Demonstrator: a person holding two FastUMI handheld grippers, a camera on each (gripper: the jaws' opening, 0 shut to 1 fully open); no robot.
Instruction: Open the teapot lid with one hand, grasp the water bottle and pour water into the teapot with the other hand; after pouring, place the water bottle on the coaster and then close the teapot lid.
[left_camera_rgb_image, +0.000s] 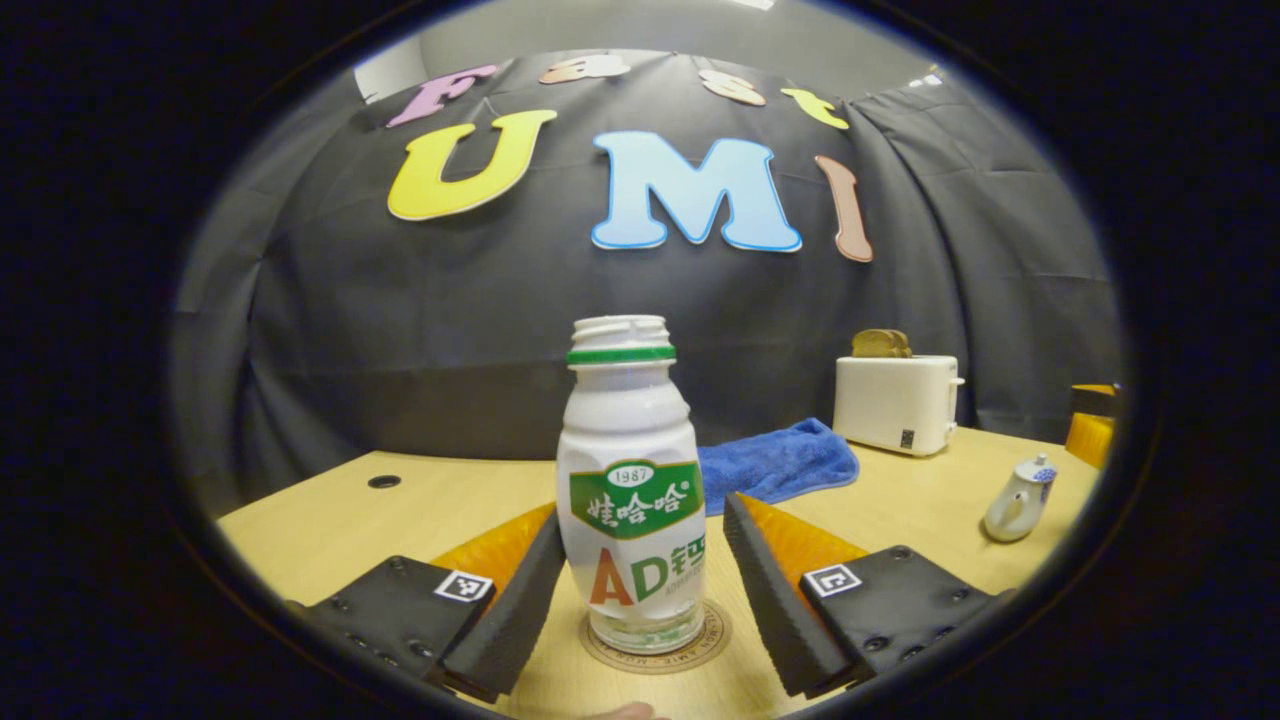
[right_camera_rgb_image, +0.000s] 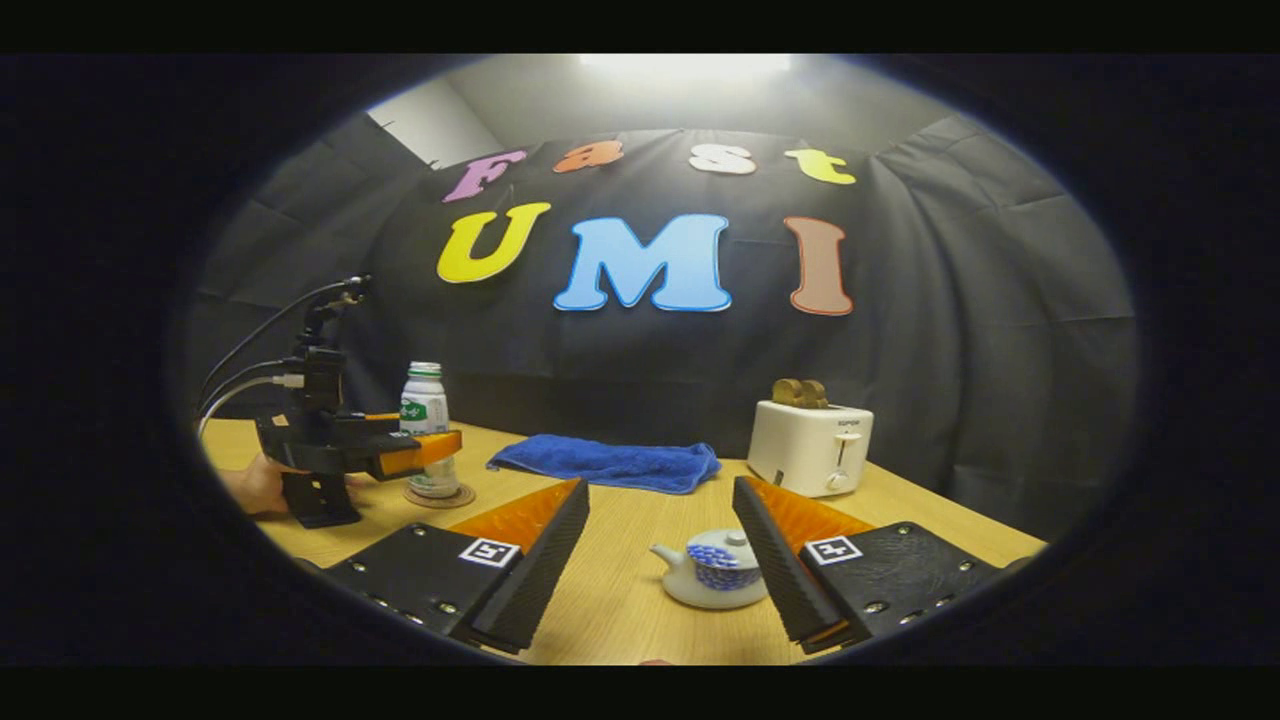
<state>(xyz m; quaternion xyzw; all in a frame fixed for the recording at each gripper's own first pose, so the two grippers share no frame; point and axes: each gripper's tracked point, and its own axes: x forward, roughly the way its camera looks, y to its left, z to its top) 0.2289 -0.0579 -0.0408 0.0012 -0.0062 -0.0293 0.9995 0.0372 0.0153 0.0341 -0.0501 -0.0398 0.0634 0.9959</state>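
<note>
The bottle (left_camera_rgb_image: 630, 490) hides much of the coaster (left_camera_rgb_image: 712, 640).

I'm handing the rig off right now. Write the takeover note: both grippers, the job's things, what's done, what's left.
Left gripper: open, fingers either side of the water bottle, not clamping.
Right gripper: open, empty, pointed at the teapot.
Bottle: upright on the coaster, cap off.
Teapot: on the table, lid on.
Done or left: whether water was poured cannot be told. If not, lift lid, pour, return bottle, close lid.
</note>
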